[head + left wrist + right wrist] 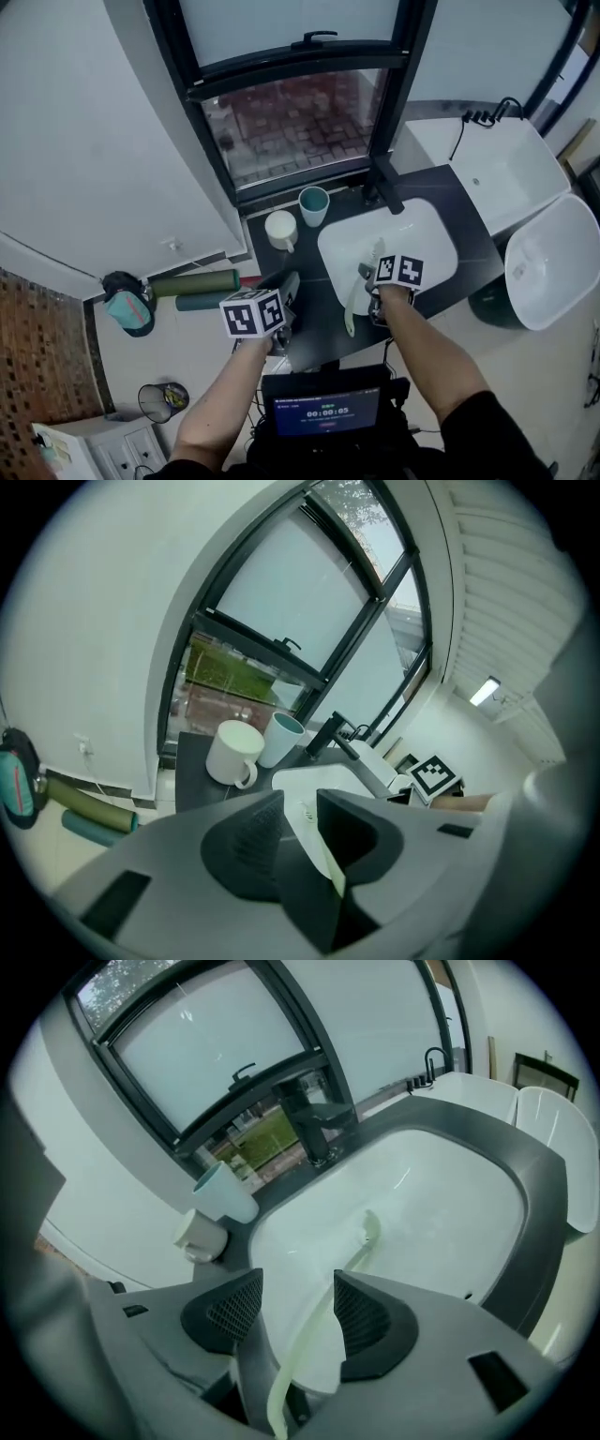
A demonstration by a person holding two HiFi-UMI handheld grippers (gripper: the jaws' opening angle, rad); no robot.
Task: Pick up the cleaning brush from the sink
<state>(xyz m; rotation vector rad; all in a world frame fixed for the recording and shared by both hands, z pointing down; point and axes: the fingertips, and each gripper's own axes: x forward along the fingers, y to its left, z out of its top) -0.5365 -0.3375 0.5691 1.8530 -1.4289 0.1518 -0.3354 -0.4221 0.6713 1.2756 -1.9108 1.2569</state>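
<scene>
Dark surface [466, 201] under a window, with a white sink [450, 1204] set in. The brush [349, 1262] lies in the sink, its handle toward the near rim, between the wide-apart jaws of the right claw [298, 1312], unpinched. The left claw [298, 822] is open and empty. Risk: the thin handle slips if the jaws close off-centre.

You have soft, even daylight from the black-framed window [300, 122]; the glossy white sink [441, 1213] shows a faint streak of glare. Both gripper views bulge, blacken at the corners, and blur your near jaws.
</scene>
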